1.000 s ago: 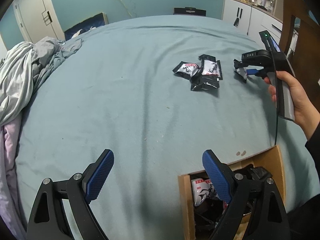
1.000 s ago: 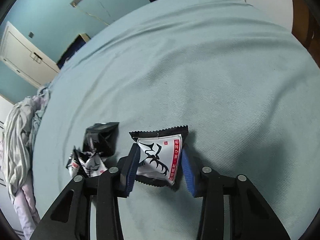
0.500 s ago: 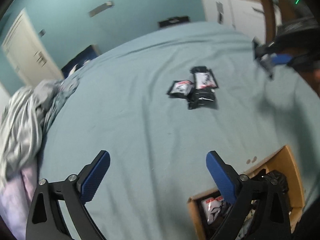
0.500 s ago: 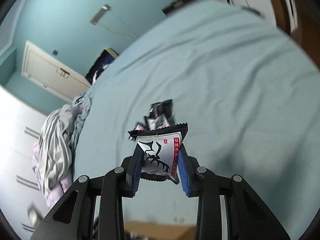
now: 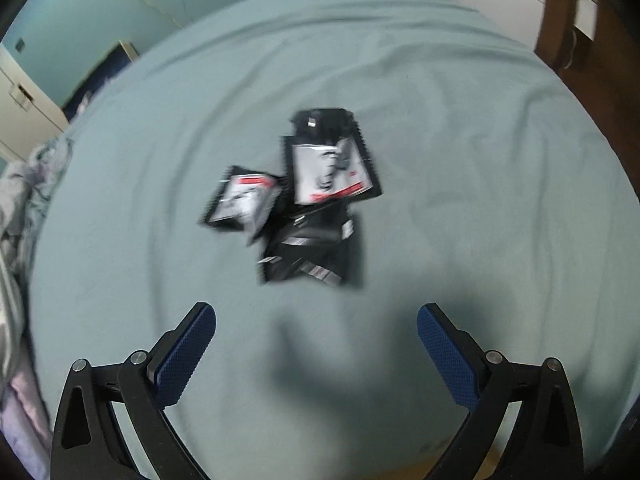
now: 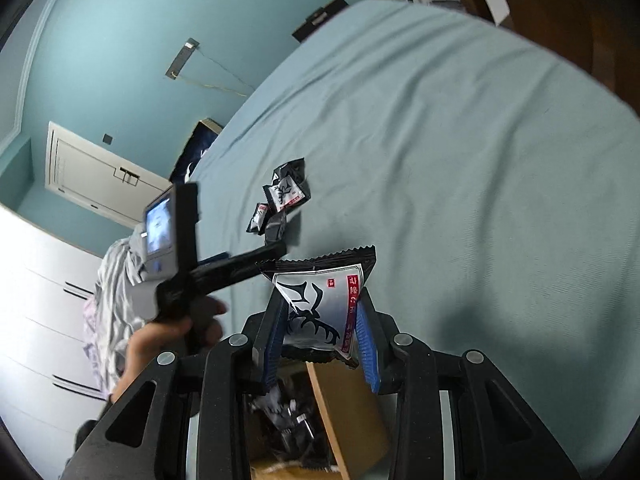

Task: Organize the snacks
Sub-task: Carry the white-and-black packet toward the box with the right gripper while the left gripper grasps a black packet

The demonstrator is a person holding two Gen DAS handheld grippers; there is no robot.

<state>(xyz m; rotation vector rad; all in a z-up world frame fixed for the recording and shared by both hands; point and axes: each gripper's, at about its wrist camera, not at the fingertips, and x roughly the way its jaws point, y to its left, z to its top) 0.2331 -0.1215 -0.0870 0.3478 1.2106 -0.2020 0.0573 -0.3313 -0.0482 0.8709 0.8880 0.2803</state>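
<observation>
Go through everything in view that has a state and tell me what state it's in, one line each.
Left gripper: empty, fingers opening wide above the bed.
Right gripper: shut on a snack packet, held over the box.
Cardboard box: open, packets inside.
Loose snack packets: heaped on the bedsheet, overlapping.
White door: closed.

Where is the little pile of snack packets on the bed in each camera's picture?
Left wrist view: the pile of snack packets lies mid-frame on the bed sheet, beyond the open left hand-held gripper.
Right wrist view: the pile is small, left of centre, beyond the held packet.
Shared landmark: the white door.
</observation>
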